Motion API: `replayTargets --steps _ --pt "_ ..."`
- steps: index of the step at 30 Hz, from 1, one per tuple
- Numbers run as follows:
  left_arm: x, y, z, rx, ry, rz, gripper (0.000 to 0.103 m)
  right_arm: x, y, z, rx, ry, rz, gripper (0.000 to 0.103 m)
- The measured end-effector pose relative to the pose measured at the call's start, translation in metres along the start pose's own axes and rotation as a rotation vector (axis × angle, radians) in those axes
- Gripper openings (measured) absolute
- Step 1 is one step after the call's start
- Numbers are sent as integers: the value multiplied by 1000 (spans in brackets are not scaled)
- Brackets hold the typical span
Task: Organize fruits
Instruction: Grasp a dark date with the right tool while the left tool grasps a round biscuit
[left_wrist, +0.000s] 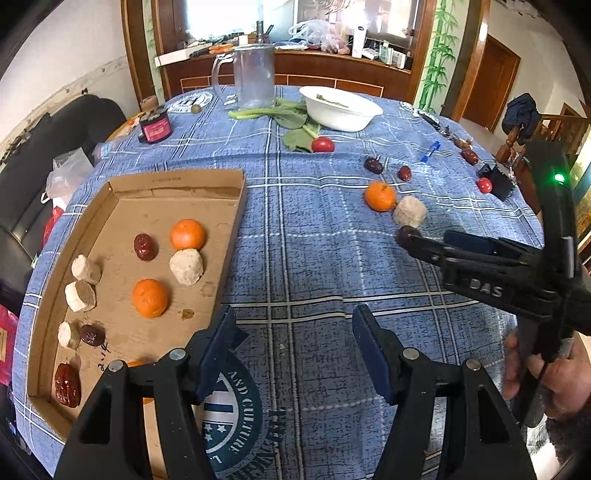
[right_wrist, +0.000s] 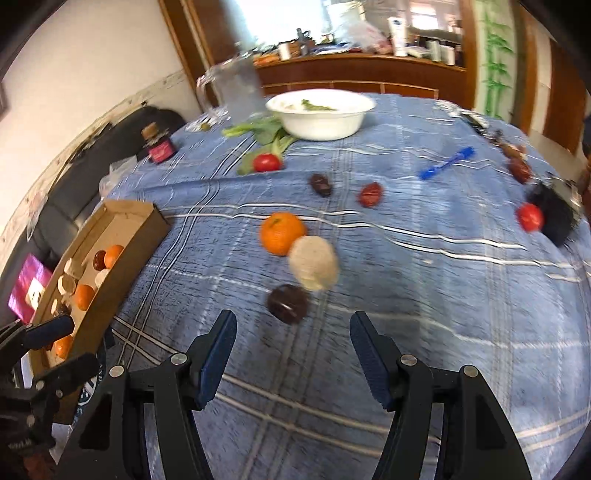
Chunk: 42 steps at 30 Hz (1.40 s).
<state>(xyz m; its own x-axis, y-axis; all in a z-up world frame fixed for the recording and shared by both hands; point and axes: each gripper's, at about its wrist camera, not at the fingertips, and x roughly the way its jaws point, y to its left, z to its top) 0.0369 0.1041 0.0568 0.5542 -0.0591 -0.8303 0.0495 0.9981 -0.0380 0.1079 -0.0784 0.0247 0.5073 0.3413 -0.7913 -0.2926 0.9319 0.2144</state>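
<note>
A cardboard tray (left_wrist: 229, 229) lies at the left of the blue checked tablecloth; it also shows in the right wrist view (right_wrist: 122, 258). It holds oranges (left_wrist: 186, 234), red dates (left_wrist: 144, 246) and pale round cakes (left_wrist: 186, 266). On the cloth lie an orange (right_wrist: 282, 232), a pale cake (right_wrist: 314, 262) and a dark date (right_wrist: 288, 302). My right gripper (right_wrist: 293, 339) is open, just short of that date; in the left wrist view its fingertips (left_wrist: 417, 242) touch the date (left_wrist: 404, 234). My left gripper (left_wrist: 293, 336) is open and empty beside the tray.
Two more dates (right_wrist: 320, 184) (right_wrist: 371, 194), tomatoes (right_wrist: 266, 162) (right_wrist: 530, 217), a blue pen (right_wrist: 447, 161), a white bowl (right_wrist: 317, 123), greens (left_wrist: 291, 118), a glass mug (left_wrist: 255, 75) and a dark jar (left_wrist: 155, 127) lie farther back. A black object (right_wrist: 554, 218) sits at the right edge.
</note>
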Motion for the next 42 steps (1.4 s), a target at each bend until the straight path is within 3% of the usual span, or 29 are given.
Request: replayTargets --steps 2,4,6,9,16,25,30,34,36,37,38,42 --pt "3 2 0 -4 9 -2 65 8 2 1 -5 10 -3 61" --pt "5 3 1 -3 12 2 65 16 4 2 -14 25 -2 48" --pt "7 3 2 0 14 -1 65 20 6 3 -21 24 -7 43" --pt "11 1 6 5 17 -1 65 23 9 6 -48 25 -30 26" --pt "38 -25 23 27 43 -18 64 -2 -6 -1 -55 -14 -28 26" --pt "68 -86 58 -32 21 -93 64 -42 -52 -29 -47 -28 -124 26" --pt "90 -116 71 -39 23 -49 64 -51 -72 -41 -2 -24 -102 26" --pt "114 -119 76 -88 65 -32 63 -54 -82 -46 20 -23 -84 26" --pt "113 -120 77 -87 30 -20 49 -56 -85 -48 30 -23 -78 26" --pt "113 -120 77 -85 37 -58 36 -56 -86 -49 34 -24 -77 26" --pt "113 -120 77 -88 43 -81 34 -57 -86 -49 37 -26 -75 26" --pt "105 -118 70 -66 32 -59 34 -61 -86 -50 32 -32 -78 26"
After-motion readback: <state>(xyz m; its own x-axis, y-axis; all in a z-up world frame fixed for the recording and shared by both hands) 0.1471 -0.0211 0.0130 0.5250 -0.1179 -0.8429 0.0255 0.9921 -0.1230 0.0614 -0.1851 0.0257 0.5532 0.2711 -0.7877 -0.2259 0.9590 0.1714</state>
